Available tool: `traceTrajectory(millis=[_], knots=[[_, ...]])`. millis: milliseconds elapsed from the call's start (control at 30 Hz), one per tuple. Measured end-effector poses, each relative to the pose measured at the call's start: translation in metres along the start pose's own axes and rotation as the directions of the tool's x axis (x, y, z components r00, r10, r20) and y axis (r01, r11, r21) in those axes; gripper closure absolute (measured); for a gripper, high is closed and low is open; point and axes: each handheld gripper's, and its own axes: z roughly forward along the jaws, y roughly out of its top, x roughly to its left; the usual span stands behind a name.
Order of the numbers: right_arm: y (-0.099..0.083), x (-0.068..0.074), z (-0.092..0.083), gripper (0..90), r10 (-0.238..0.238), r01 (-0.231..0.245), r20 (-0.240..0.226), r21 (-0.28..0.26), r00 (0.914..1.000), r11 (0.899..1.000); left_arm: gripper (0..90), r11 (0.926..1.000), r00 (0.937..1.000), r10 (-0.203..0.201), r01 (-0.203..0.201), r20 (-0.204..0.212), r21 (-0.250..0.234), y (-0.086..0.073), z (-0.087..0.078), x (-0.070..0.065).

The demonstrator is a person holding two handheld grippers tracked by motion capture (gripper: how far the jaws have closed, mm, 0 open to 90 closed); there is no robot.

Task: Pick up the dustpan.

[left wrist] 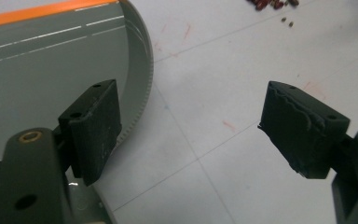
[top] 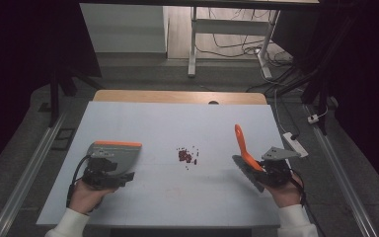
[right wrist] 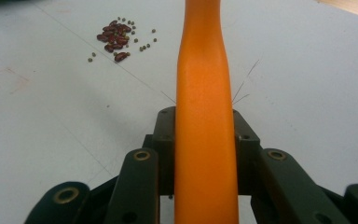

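Note:
A grey dustpan (top: 121, 152) with an orange front lip lies on the white table (top: 177, 118) at the left. My left gripper (top: 112, 173) sits at its near edge and is open. In the left gripper view its jaws stand wide apart over bare table, and the left one overlaps the dustpan (left wrist: 51, 70) rim. At the right, my right gripper (top: 270, 170) is shut on a brush (top: 244, 145) by its orange handle (right wrist: 205, 93), whose end points up and away. A small heap of dark red beans (top: 186, 156) lies mid-table between them; the right gripper view shows the beans (right wrist: 115, 39) at upper left.
A white power strip (top: 296, 143) lies at the table's right edge. Past the far wooden edge (top: 177, 96) stand desk legs and cables on the floor. Metal rails run along both sides of the table.

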Motion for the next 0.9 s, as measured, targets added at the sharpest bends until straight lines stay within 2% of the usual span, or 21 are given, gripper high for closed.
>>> traceTrajectory(millis=[100, 133, 433, 700, 833, 867, 900], knots=[[0.000, 0.001, 0.001, 70.3, -0.005, 0.005, -0.003, 0.006, 1.0000, 1.000, 20.5, 1.0000, 1.0000, -0.003, 0.003, 0.000, -0.009, 0.005, -0.003, -0.003], [0.001, 0.001, 0.002, 70.3, -0.007, 0.007, -0.003, 0.008, 1.0000, 1.000, 20.6, 0.9999, 0.9999, -0.001, 0.001, -0.011, -0.013, 0.006, -0.004, -0.004], [0.001, 0.002, 0.004, 70.3, -0.009, 0.009, 0.001, 0.020, 1.0000, 1.000, 20.4, 0.9999, 0.9995, -0.009, 0.009, -0.032, 0.010, 0.000, -0.011, -0.005], [0.001, 0.004, 0.006, 70.3, -0.017, 0.017, -0.004, 0.023, 0.9998, 1.000, 20.1, 0.9971, 0.9966, -0.061, 0.063, -0.055, 0.043, -0.007, -0.019, 0.007], [0.001, 0.004, 0.005, 70.3, -0.016, 0.016, -0.003, 0.023, 0.9999, 1.000, 18.4, 0.9935, 0.9924, -0.082, 0.089, -0.092, 0.070, -0.012, -0.019, 0.015], [0.001, 0.004, 0.005, 70.3, -0.018, 0.018, -0.004, 0.022, 0.9998, 1.000, 16.7, 0.9905, 0.9872, -0.102, 0.112, -0.122, 0.080, -0.015, -0.018, 0.019], [0.000, 0.004, 0.006, 70.3, -0.021, 0.021, -0.004, 0.020, 0.9998, 1.000, 15.8, 0.9905, 0.9872, -0.102, 0.112, -0.122, 0.080, -0.015, -0.018, 0.019]])
